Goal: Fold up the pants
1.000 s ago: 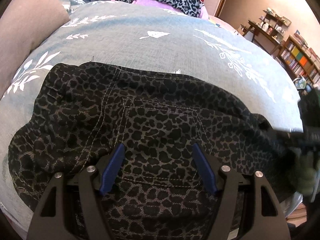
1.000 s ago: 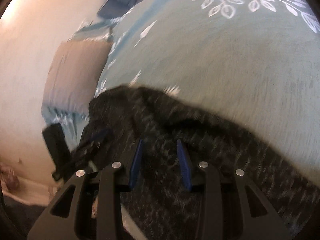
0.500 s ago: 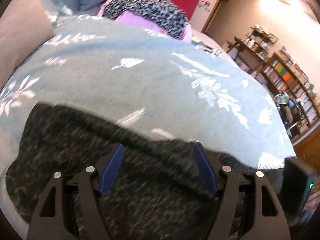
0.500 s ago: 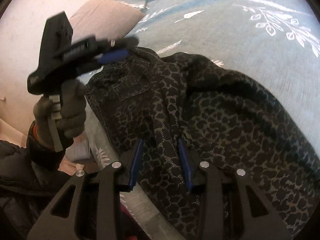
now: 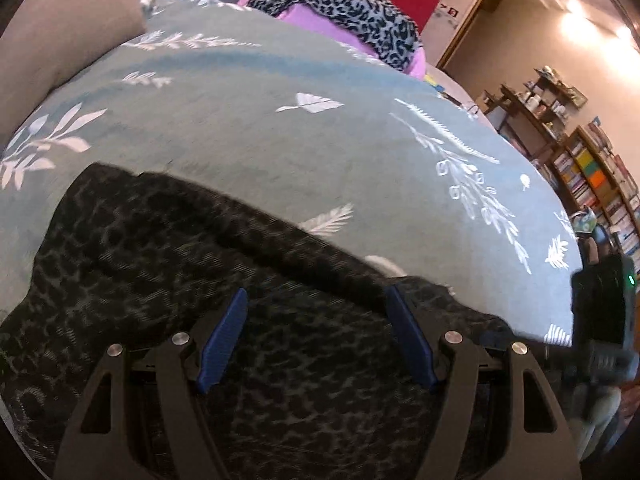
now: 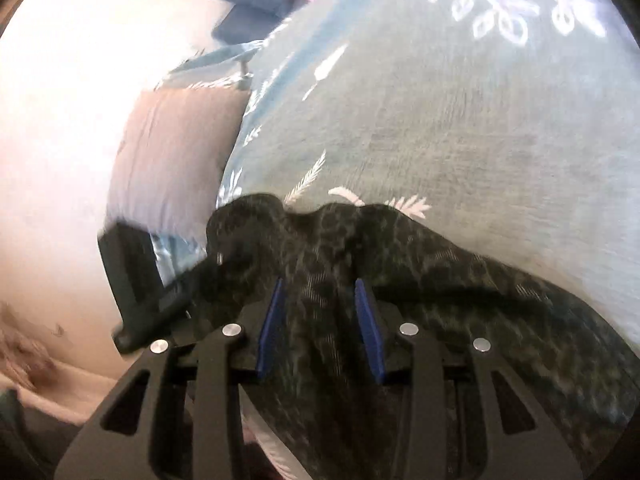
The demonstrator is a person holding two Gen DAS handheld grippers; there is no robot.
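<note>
The dark leopard-print pants lie bunched on the teal leaf-print bed cover near its front edge. My left gripper is open, its blue pads wide apart just above the pants fabric. The pants also show in the right wrist view. My right gripper is partly closed with a ridge of the pants between its pads; whether it pinches the cloth is not clear. The right gripper's body shows at the right edge of the left wrist view, and the left gripper's body shows in the right wrist view.
A beige pillow lies at the bed's left. A pile of leopard and purple clothes sits at the far end. Bookshelves stand at the right. A pale wall is beyond the bed's left side.
Both grippers swung up off the pants half a second ago and have come back down low over them. The pants lie more bunched than a second ago.
</note>
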